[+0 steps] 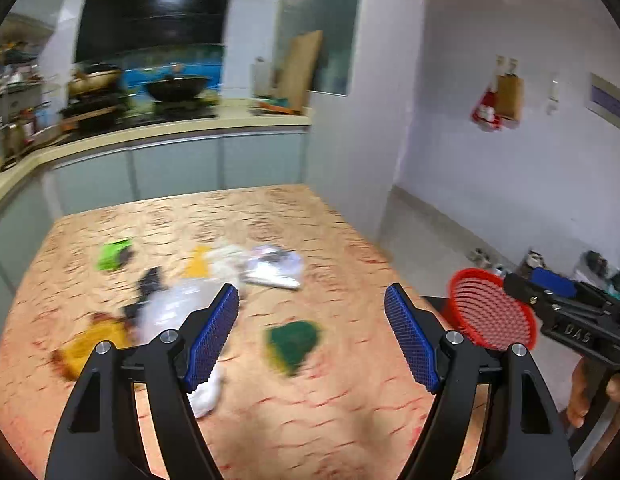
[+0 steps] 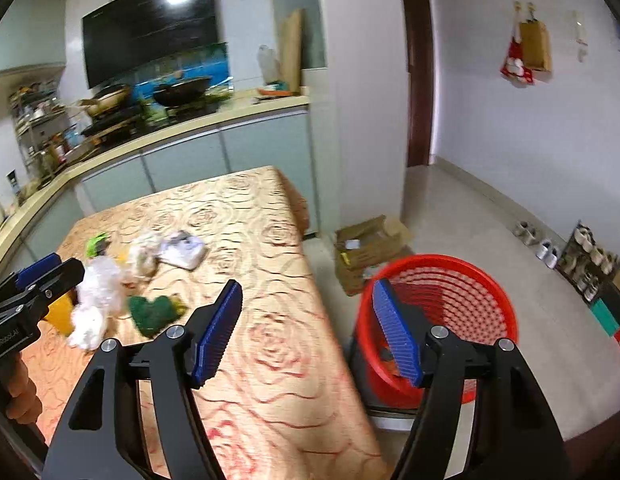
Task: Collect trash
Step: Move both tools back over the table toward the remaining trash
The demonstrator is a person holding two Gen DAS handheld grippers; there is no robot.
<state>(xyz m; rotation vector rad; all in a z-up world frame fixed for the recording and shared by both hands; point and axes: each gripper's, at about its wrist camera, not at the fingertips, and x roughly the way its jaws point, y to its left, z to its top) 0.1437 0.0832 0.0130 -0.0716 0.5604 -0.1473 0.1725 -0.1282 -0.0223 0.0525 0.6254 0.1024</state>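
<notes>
So both grippers are up over the table [image 2: 270, 216] with its rose-patterned orange cloth, and neither has anything in it. The left gripper [image 1: 312, 330] has its blue pads spread wide with only tablecloth between them. The right gripper [image 2: 308, 330] is spread apart too, 1 pad over the table edge and the other in front of the red basket [image 2: 462, 280], nothing gripped.

The trash is all bunched toward the far-left part of the table. From the right wrist view: a green scouring sponge [image 2: 152, 312] nearest, a crumpled clear plastic bag [image 2: 102, 284] just left of it, something white and wadded [image 2: 86, 330] below that, a yellow piece [image 2: 62, 314] partly hidden behind the left tool. Further back there's a bright green wrapper [image 2: 96, 242], a beige crumpled lump [image 2: 144, 254] and a flat white packet [image 2: 184, 252]. The left view is pretty motion-blurred, so the small dark bits there I can't make out.

The red basket sits off the table's right side, low down, beside the table's near corner. A torn cardboard box [image 2: 370, 248] lies on the floor behind it. Kitchen counter [image 2: 190, 128] with a wok [image 2: 182, 90] runs along the back.
</notes>
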